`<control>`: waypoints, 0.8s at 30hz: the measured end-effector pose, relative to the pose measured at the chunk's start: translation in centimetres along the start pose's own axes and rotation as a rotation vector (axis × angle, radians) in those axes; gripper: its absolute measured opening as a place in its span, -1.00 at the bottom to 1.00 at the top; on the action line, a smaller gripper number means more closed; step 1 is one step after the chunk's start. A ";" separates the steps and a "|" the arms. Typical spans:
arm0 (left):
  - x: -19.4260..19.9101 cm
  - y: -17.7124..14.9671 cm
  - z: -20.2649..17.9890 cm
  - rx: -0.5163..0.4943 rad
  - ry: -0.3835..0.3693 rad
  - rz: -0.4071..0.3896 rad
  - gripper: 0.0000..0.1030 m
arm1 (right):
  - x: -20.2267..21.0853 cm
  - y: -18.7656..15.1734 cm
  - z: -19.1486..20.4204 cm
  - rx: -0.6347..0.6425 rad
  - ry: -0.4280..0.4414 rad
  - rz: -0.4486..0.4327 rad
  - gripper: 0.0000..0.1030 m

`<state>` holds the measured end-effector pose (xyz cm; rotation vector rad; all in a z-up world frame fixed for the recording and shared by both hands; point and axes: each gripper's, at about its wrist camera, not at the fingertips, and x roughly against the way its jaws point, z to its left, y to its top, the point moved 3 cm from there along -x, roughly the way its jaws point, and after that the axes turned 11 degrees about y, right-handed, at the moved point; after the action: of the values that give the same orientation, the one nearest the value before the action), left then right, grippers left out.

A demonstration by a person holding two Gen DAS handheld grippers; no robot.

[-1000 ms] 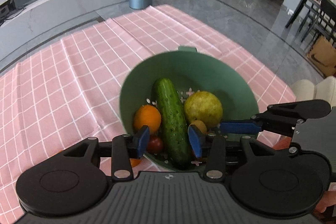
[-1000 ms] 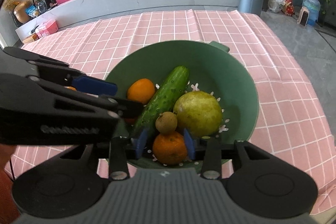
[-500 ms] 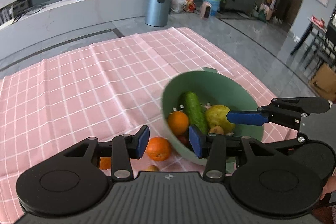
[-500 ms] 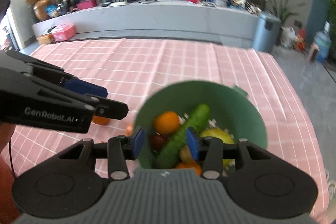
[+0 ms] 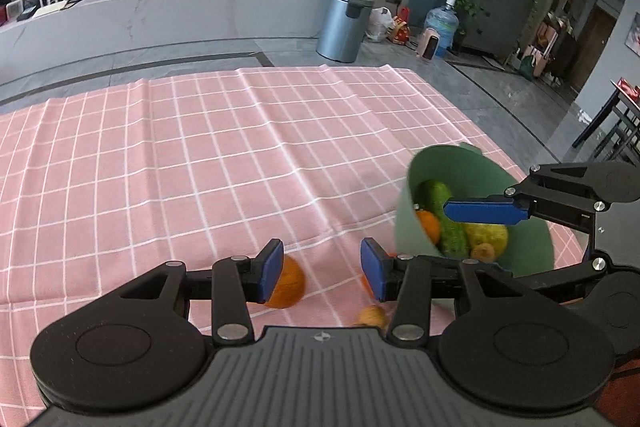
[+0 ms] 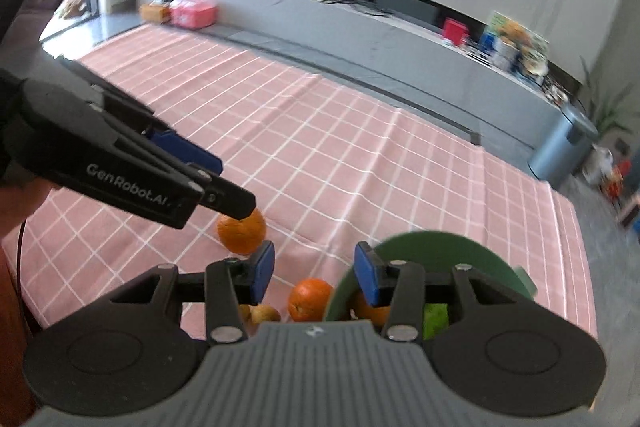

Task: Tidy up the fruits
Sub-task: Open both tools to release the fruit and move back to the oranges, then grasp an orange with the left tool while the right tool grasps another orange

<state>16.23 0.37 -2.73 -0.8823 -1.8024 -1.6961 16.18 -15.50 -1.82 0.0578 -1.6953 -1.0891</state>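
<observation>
Change: a second ago both your grippers hung right over the green plastic colander bowl [image 5: 480, 187]; now both have pulled back and up, and the bowl sits low at the right of each view.
Left gripper [image 5: 322, 269]: your fingers stand apart with nothing between them, above the pink checked cloth on the counter [image 5: 200, 167].
Right gripper [image 6: 315, 271]: fingers likewise apart and empty, above the bowl's near rim; its blue pads also show in the left wrist view, over the bowl.
Bowl contents: a long dark green cucumber [image 5: 448, 219], a round orange [image 5: 429, 225], a yellow-green pear-like fruit [image 5: 486, 235] and a small brown fruit [image 5: 483, 251] lie inside.
Loose fruit: a second orange [image 6: 241, 230] rests on the cloth under your left gripper; a third orange [image 6: 309, 299] lies just beside the bowl's outer wall; a small tan fruit [image 6: 264, 313] lies near the counter's near edge.
Meaning for the task: by this retreat you appear to be between picks; three pieces outside the bowl suggest the sorting is unfinished.
Edges: the bowl stands near the counter's right edge, with floor beyond it; avoid nudging it that way.
Open room: the far and left stretches of the cloth are bare, giving you free travel there.
</observation>
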 end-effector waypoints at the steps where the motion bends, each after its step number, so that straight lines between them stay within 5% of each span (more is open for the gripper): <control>1: -0.2 -0.2 0.4 0.005 0.000 0.000 0.03 | -0.4 0.2 0.2 0.019 0.005 0.012 -0.20; 24: -4.5 -2.5 3.2 0.028 -0.018 0.073 0.22 | -7.7 0.6 0.3 0.273 0.123 0.366 -0.27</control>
<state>17.57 3.07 -8.01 -0.9432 -1.7789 -1.6190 19.54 -10.90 -7.09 -0.0124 -1.6529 -0.5691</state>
